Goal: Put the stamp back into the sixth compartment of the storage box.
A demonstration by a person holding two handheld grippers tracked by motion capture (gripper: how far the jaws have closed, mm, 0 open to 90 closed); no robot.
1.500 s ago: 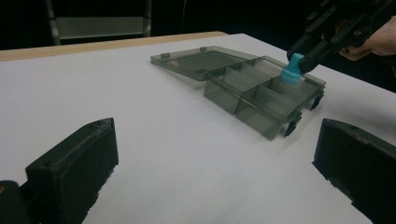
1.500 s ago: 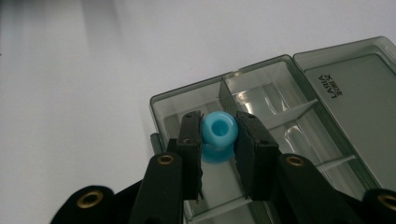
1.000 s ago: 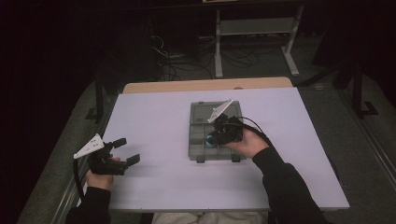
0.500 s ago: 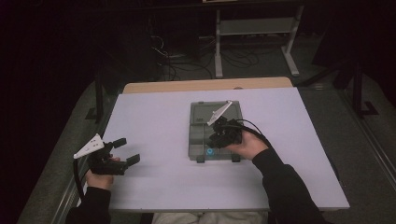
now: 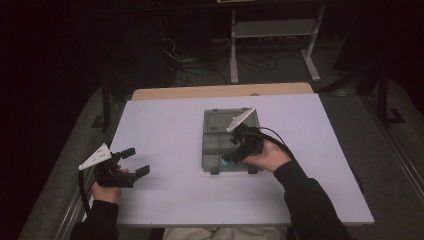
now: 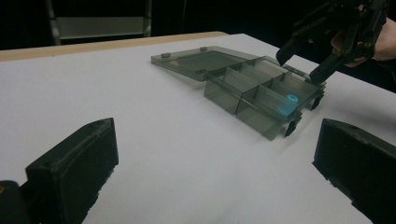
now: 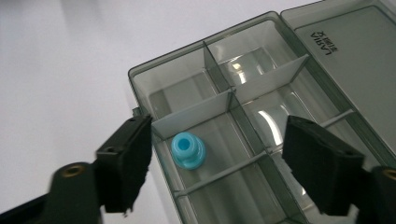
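High view, starting at the left: the left gripper (image 5: 131,162) rests at the left edge of the white table (image 5: 165,200), held in the person's left hand (image 5: 105,190), well apart from everything else. Its jaws stand wide open with nothing between them; the left gripper view confirms bare tabletop in the gap.

Toward the middle lies the smoke-grey clear plastic compartment box (image 5: 212,150), its hinged lid (image 5: 220,120) folded flat open on the far side. Inside, in a compartment along the near-left part of the box, sits a small light-blue plastic cap-like piece with a hole in its top (image 7: 187,150); it also shows as a blue spot in the left gripper view (image 6: 286,104).

To the right, the right gripper (image 5: 235,149) hangs over the box, held in the right hand (image 5: 267,156). In the right gripper view its jaws are spread wide, one over the box's left wall, the other over the compartments to the right, holding nothing and apparently touching nothing. The blue piece lies between them but below, closer to the left jaw.

The risks, as I judge them: if the gripper descends as it stands, the left jaw may land on the box wall or the white divider beside the piece instead of entering the compartment, shoving the light box across the table. The piece is small and rounded, so an off-centre pinch could squirt it into a neighbouring compartment. The left gripper is too far away to steady the box.
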